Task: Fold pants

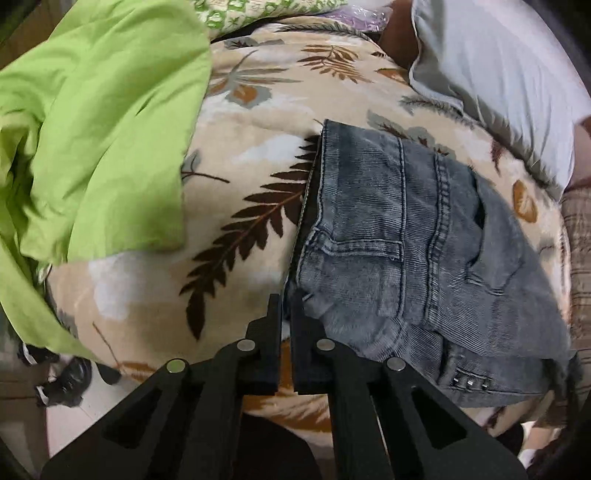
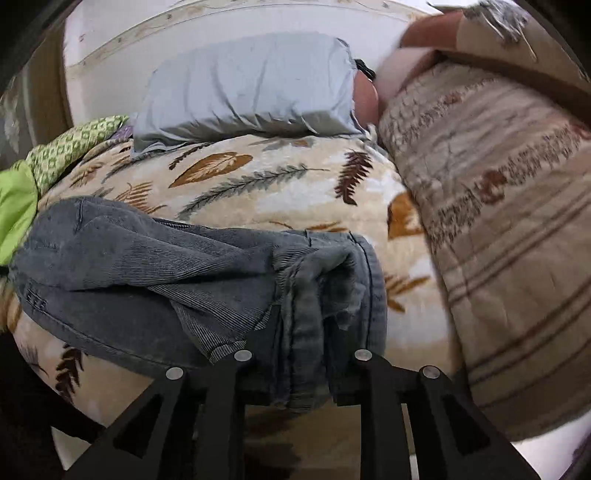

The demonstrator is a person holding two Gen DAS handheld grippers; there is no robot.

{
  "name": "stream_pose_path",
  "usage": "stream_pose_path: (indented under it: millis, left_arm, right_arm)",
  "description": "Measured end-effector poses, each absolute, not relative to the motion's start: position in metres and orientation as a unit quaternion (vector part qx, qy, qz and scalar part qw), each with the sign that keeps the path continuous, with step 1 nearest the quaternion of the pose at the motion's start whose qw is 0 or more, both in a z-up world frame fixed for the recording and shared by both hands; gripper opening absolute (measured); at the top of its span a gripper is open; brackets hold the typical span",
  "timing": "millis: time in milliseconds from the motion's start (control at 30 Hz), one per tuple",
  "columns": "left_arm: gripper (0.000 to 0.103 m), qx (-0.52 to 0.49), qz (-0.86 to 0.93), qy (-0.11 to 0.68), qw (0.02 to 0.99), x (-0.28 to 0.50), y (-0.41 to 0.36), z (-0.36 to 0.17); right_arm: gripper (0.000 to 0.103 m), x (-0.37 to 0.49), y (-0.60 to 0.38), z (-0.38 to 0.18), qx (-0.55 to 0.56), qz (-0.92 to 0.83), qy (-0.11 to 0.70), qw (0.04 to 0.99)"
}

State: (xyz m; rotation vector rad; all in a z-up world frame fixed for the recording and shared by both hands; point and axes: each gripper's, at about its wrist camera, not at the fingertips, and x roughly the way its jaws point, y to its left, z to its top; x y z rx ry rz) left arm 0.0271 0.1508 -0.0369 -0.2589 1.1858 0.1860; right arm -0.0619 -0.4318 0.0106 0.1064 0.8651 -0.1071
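Pants: grey corduroy jeans (image 1: 417, 236), folded into a bundle on the leaf-print fleece blanket (image 1: 236, 206).
L claw (image 1: 285, 314): jaws closed, empty, jeans' edge just to its right.
R claw (image 2: 301, 369): partly open, bunched fold lying between jaws; grip – can't tell.
Doing it well: squaring edges w/ both claws, pressing flat.

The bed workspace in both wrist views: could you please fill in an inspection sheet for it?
Surface: leaf-print blanket covering the bed.
Job's things: grey jeans, folded into a bundle, lying on the blanket.
Clutter: green cloth; grey pillow; striped quilt.
Grippers: left gripper shut, empty, at the jeans' edge; right gripper partly open, fingers astride the jeans' bunched end.
Cables: nothing seen.
Surroundings: pale headboard.
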Motion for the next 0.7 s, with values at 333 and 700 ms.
stream_pose_path:
  millis: [333, 700]
  left_arm:
    - [0.067, -0.24, -0.039, 0.551, 0.798, 0.021, 0.123, 0.002]
    - [0.067, -0.294, -0.04, 0.612, 0.733, 0.037, 0.092, -0.052]
  right_arm:
    - [0.071, -0.102, -0.455, 0.075, 0.22, -0.027, 0.378, 0.899]
    - [0.073, -0.055, -0.461, -0.002, 0.527, 0.02, 0.402, 0.749]
